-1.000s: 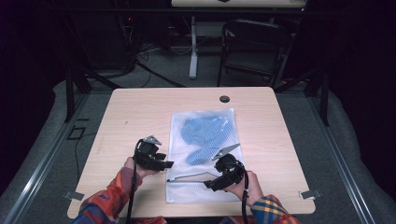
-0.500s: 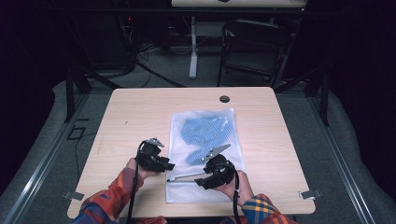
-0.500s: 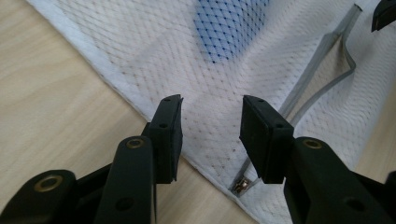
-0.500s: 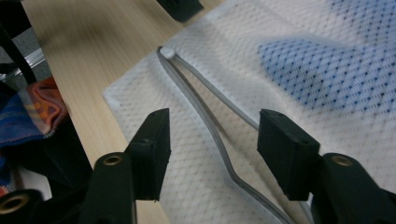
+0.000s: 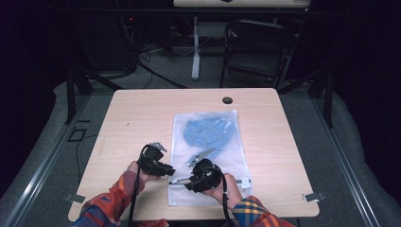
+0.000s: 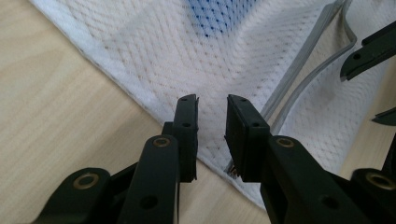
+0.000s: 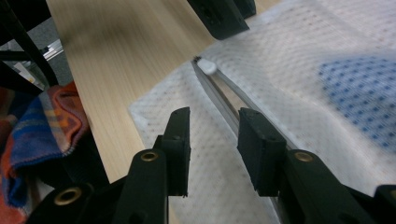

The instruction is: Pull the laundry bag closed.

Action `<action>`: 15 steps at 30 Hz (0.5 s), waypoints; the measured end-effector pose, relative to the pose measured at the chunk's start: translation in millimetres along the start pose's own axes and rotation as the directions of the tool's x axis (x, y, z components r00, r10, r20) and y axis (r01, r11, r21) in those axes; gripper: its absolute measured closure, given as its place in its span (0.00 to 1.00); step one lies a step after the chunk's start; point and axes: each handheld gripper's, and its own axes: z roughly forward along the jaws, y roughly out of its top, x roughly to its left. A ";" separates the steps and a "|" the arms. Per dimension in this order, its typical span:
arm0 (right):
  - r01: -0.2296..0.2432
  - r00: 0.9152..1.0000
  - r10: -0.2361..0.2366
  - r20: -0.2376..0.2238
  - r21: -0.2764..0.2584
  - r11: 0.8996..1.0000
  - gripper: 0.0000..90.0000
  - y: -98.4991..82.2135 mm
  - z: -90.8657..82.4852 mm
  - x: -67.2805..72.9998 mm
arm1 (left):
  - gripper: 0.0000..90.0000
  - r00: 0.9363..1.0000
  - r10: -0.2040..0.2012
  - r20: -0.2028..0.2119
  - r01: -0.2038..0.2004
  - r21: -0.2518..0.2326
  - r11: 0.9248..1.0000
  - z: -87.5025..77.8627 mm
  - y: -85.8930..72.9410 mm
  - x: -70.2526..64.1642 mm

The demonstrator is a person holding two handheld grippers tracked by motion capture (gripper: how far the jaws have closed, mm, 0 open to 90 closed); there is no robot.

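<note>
The surface (image 5: 142,118) is bare wood on its left part and along the far edge, so a hand-held gripper can pass freely there. The white mesh bag (image 5: 208,142) lies flat in the middle and blocks little. Near the front edge, the 2 hand-held grippers, left (image 5: 166,169) and right (image 5: 182,182), stand close together, with little room between them.

Light wooden table (image 5: 142,118) with a mesh bag (image 5: 208,189) lying flat on it

The white bag lies on the near half, right of the middle, one short end at the near edge. A blue cloth (image 5: 210,134) shows through its far part. A dark round hole (image 5: 227,100) sits near the far edge.
</note>
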 end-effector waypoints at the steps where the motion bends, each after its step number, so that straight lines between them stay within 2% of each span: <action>1: -0.003 1.000 0.003 -0.003 -0.002 1.000 0.74 1.2 2.3 0.7 | 0.84 1.000 -0.004 0.006 0.004 0.010 1.000 0.8 -0.7 0.6; 7: 0.007 1.000 -0.007 -0.017 0.010 1.000 0.78 10.4 13.8 0.0 | 0.89 1.000 -0.007 0.016 0.006 0.044 0.999 4.1 -1.9 0.4; 13: -0.005 0.999 0.006 -0.036 0.025 1.000 0.79 18.2 29.6 -1.1 | 0.92 1.000 -0.017 0.022 0.015 0.065 0.998 9.0 -2.8 1.2; 15: 0.003 0.999 -0.001 -0.037 0.045 0.999 0.79 19.9 33.8 -2.6 | 0.93 1.000 -0.020 0.022 0.019 0.073 0.997 10.4 -2.9 1.6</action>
